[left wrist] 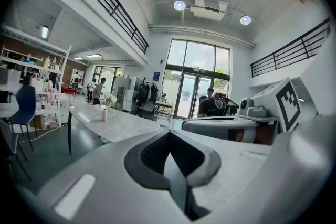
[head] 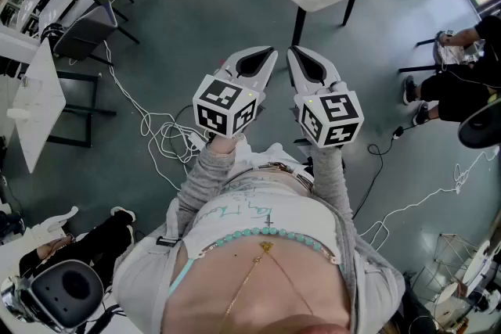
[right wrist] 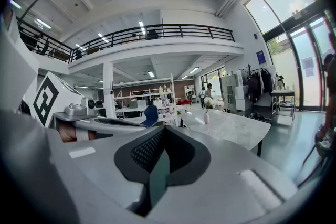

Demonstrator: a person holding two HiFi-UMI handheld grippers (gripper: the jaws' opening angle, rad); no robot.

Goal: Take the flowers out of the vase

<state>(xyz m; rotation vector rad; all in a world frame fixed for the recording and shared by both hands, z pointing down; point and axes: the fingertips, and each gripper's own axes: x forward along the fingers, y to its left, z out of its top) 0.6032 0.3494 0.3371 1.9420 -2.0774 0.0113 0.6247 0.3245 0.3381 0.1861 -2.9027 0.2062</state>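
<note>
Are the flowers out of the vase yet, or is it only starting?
Nothing looks done yet: the flowers sit in the vase on the table, far off. In hand: nothing. The left gripper and right gripper are both shut and empty. Left to do: reach the table, grip the flowers and lift them out.
</note>
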